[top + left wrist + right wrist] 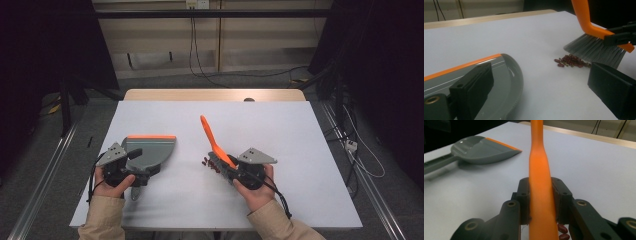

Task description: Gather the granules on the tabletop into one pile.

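I see tan sleeves (102,219) at the bottom of the frame, each hand wrapped around a black gripper (121,167) topped by a grey three-cornered plate (256,156), black cables (281,199) trailing, brass-ringed screw holes (471,225) in the jaws.

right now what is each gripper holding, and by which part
Right gripper: shut on the brush, on its orange handle. Left gripper: at the dustpan, grip unclear.

Glossy plastic dustpan (479,150); brush (596,37) prob. plastic.
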The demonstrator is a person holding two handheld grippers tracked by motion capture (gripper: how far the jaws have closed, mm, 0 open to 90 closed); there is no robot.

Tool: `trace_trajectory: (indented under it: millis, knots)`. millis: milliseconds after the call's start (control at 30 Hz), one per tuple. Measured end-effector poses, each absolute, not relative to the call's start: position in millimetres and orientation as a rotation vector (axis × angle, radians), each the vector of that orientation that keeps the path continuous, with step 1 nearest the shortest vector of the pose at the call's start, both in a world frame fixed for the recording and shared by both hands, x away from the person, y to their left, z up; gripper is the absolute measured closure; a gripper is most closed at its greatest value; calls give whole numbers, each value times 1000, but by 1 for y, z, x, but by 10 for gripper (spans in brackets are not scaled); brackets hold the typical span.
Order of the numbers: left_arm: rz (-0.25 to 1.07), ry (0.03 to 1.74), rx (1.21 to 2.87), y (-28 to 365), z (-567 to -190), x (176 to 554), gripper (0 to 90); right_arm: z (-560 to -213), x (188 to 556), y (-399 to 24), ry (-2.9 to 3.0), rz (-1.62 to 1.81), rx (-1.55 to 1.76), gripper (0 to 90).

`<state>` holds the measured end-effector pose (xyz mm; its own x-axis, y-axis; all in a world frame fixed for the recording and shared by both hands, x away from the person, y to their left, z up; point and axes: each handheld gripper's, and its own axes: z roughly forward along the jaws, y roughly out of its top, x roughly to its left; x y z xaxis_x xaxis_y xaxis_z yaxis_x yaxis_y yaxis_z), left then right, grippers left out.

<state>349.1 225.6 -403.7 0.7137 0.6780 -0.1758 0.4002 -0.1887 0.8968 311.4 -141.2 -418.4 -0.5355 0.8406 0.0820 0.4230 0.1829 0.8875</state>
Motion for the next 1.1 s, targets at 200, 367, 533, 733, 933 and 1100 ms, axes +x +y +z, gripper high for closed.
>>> trace_trajectory:
  millis: [200,367,533,733,933,1100]
  knots:
    - [312,852,1810,228,-405,350,61,-424,328,-131,2037,1286,1138,711]
    - [308,858,1806,229,-406,351,61,-424,349,-127,2031,1280,1141,712]
    - [307,860,1807,228,-406,351,61,-422,358,-132,2037,1293,1182,711]
    - [311,854,1814,227,-405,350,61,-413,342,-135,2076,1335,1152,711]
    - [309,851,1819,225,-406,350,61,-420,324,-133,2092,1343,1108,711]
    - [310,854,1817,225,-406,350,61,-427,331,-130,2074,1318,1113,712]
